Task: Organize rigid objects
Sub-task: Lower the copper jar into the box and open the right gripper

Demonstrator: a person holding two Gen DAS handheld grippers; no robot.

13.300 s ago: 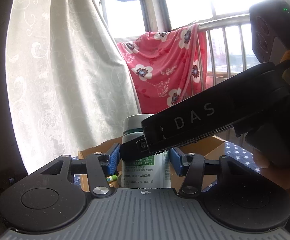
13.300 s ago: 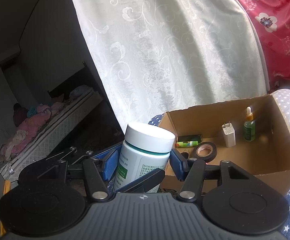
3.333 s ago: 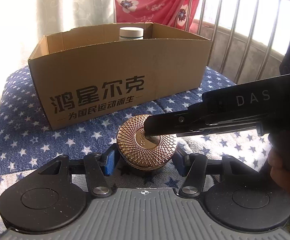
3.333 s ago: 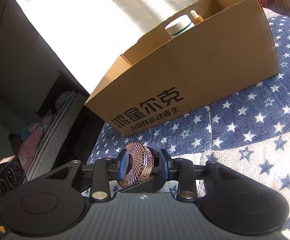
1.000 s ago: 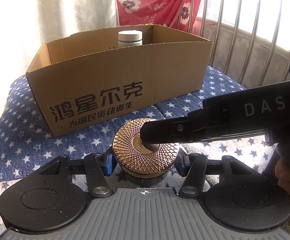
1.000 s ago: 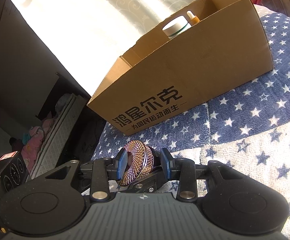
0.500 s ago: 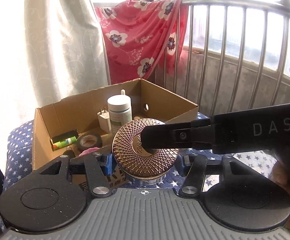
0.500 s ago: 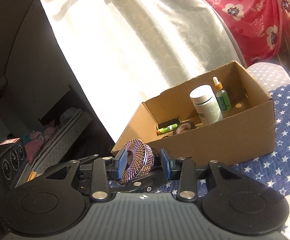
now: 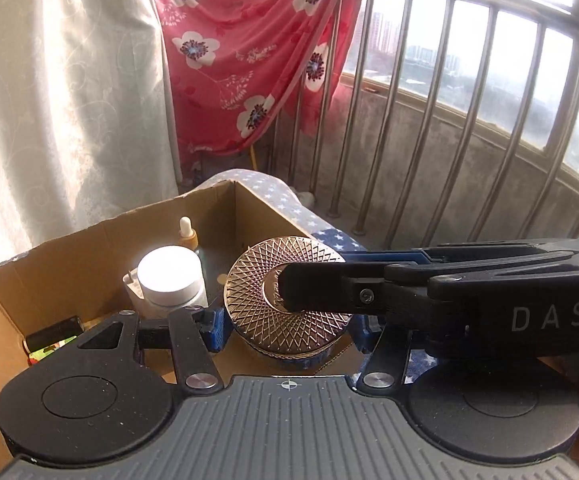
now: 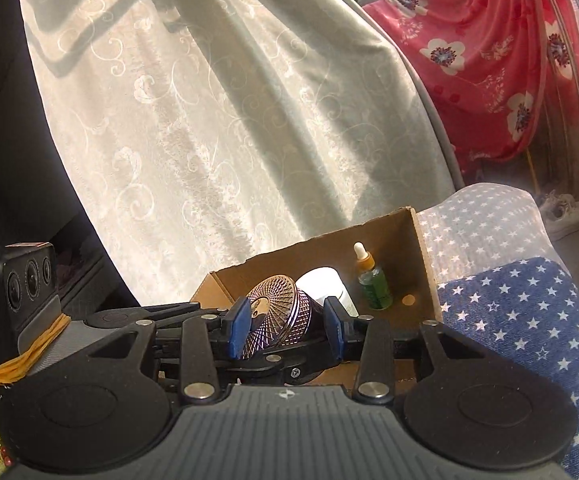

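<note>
Cardboard box sits below my load: the patterned round tin, held above its near wall, clamped by both left gripper and right gripper. I judge uneven release could drop it onto the white-capped bottle or dropper bottle.

The left wrist view looks forward over its tongs, close above the box, toward the railing. The right wrist view sits lower and looks leftward across its tongs toward the curtain. Both views share the box, jar and blanket.
</note>
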